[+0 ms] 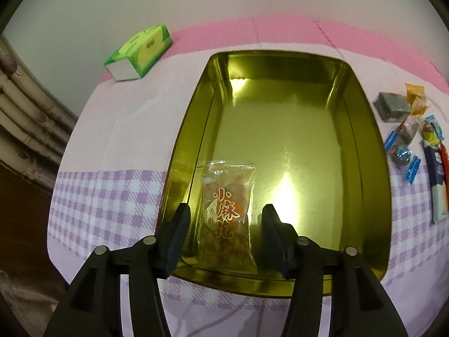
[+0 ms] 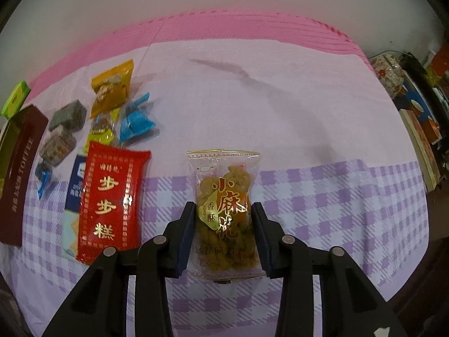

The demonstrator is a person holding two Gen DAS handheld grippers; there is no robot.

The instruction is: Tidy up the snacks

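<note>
A gold tin lies open on the checked cloth. A clear packet of fried dough twists rests flat on its floor at the near left corner. My left gripper hangs over it, open, a finger on each side and a gap to both. In the right wrist view, my right gripper is shut on a second packet of the same twists, its pads pressing the packet's two long edges. That packet sits over the cloth; whether it is lifted I cannot tell.
A red cake packet lies left of the right gripper on a blue-and-white one. Behind them sit a yellow packet, blue candies and grey squares. The tin's dark red side is far left. A green tissue box stands behind.
</note>
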